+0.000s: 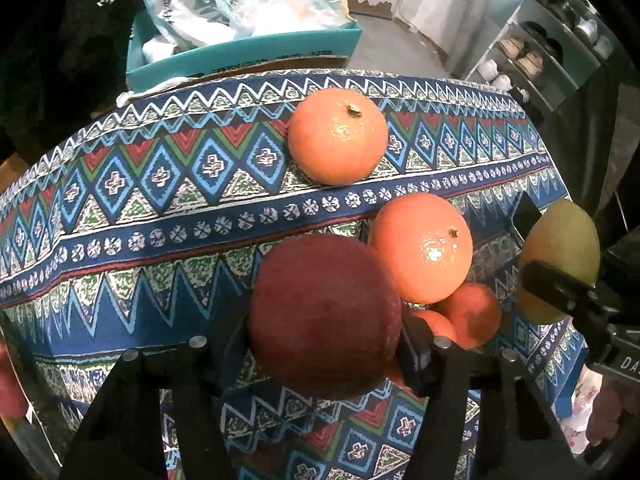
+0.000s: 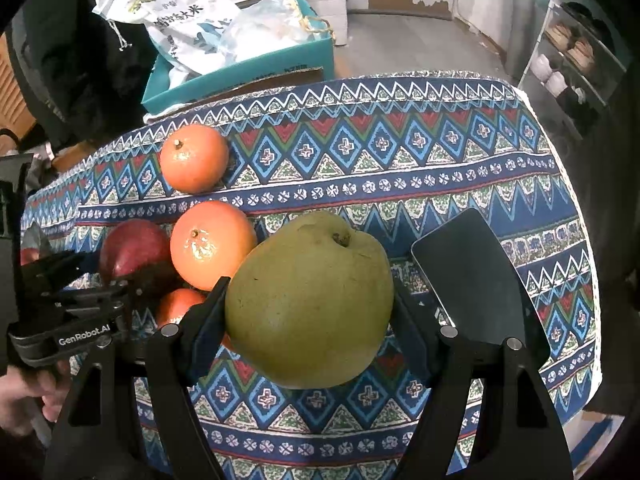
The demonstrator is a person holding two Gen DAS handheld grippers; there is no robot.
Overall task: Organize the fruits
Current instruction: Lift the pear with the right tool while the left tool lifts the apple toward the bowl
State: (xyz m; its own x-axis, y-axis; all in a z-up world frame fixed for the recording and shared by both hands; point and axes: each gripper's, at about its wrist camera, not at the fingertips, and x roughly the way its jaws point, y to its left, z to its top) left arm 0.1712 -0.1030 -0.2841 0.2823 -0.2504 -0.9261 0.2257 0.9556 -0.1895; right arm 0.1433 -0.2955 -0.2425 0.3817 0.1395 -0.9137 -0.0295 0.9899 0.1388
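My left gripper (image 1: 326, 326) is shut on a dark red apple (image 1: 324, 316), held just above the patterned tablecloth (image 1: 160, 208). Right beside the apple lie a large orange (image 1: 420, 248) and, under it, two smaller orange fruits (image 1: 472, 312). Another orange (image 1: 338, 136) sits alone farther back. In the right wrist view my right gripper (image 2: 310, 292) is shut on a big green pear (image 2: 308, 300), lifted over the cloth. The same oranges (image 2: 212, 244) (image 2: 194, 158) and the apple (image 2: 132, 248) in the left gripper show to its left.
A dark phone (image 2: 476, 280) lies on the cloth just right of the pear. Behind the table stands a teal box (image 1: 240, 52) stuffed with bags. A shoe shelf (image 2: 572, 52) is at the far right. A hand (image 2: 24, 396) grips the left tool.
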